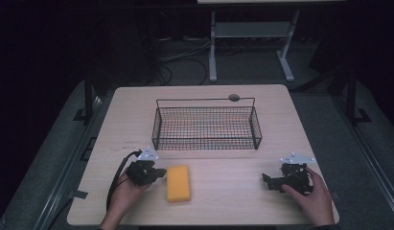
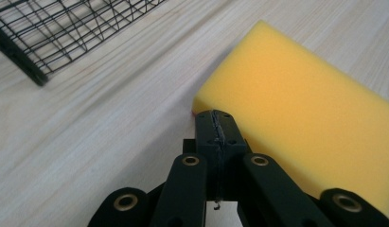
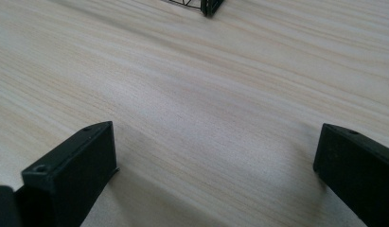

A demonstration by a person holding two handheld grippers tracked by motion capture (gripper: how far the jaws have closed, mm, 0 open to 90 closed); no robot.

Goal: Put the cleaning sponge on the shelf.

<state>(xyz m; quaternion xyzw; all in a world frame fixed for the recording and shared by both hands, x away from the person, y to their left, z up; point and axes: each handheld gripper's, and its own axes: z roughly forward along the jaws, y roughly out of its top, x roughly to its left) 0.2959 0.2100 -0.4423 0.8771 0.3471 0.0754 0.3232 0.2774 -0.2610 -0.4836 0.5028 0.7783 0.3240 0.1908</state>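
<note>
A pale wood-grain surface with rounded corners is seen under bright light, while the room around it is kept dark. Grey floor is shown on both sides of it and beyond its far edge. Farther back, a white metal table frame is set on the floor — two legs and a crossbar are lit. Dark cables are strewn on the floor near its left leg — the far wall cannot be made out

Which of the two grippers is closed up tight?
The left gripper, right beside the yellow sponge. Its jaws press together with no gap, while the right gripper has its jaws wide apart over bare table.
</note>
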